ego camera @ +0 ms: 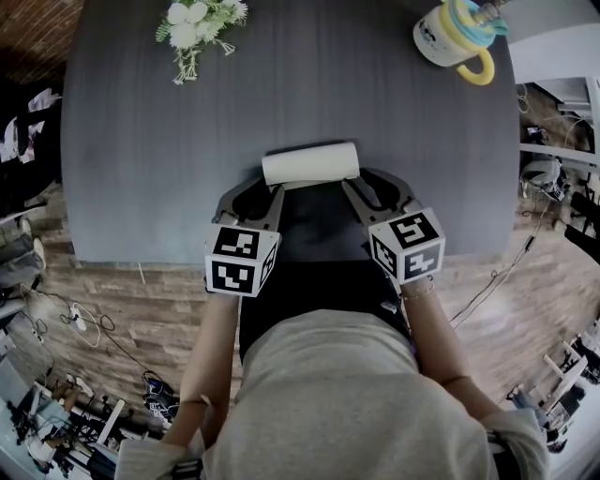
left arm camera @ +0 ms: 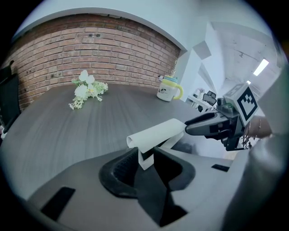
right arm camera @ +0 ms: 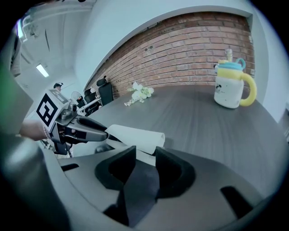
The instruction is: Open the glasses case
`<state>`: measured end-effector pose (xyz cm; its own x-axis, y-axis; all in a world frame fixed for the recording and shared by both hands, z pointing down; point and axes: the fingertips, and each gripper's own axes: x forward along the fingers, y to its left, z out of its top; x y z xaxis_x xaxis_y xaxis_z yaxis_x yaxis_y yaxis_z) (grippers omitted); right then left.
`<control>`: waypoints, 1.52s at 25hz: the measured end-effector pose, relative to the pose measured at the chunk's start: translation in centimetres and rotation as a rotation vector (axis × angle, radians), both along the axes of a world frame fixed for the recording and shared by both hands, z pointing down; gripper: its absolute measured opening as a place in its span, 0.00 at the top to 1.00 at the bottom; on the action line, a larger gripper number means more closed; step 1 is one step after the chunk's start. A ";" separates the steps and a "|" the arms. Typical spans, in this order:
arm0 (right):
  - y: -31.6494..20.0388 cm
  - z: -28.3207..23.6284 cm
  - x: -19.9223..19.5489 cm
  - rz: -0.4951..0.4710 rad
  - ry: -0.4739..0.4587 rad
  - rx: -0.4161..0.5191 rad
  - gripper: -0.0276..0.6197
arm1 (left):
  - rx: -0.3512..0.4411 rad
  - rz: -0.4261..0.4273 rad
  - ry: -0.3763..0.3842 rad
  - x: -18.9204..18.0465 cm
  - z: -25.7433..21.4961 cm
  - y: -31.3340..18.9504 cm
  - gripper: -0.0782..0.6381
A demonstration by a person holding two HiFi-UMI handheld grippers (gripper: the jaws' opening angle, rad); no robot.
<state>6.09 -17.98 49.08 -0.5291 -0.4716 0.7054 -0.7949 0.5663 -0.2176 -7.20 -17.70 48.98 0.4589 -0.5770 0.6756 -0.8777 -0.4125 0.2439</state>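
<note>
Glasses case [ego camera: 309,164], white, lies at middle of surface [ego camera: 281,84] near edge, long axis parallel to that edge. Left gripper [left arm camera: 145,155] clamped on thin white lower flap at case's left end. Right gripper [right arm camera: 144,152] clamped likewise at right end. Case directly ahead of both grippers, one end each, neither nearer. Judged: case not yet opened.

Head view: mug [ego camera: 450,37] and flowers [ego camera: 197,23] clipped by top edge, tips of left gripper [ego camera: 272,192] and right gripper [ego camera: 352,186] vanish under the glasses case [ego camera: 311,164], table [ego camera: 141,187] near edge masked by person's torso [ego camera: 347,403], floor clutter too small to identify.
</note>
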 end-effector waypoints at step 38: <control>-8.6 -0.4 -1.7 -0.124 -0.011 0.057 0.71 | 0.004 -0.019 -0.022 0.5 0.1 -7.5 0.73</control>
<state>4.42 -26.58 48.70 -0.5929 -0.4417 0.6733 -0.7162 0.6715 -0.1902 -6.72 -25.22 49.06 0.4330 -0.5881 0.6831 -0.8905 -0.3967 0.2229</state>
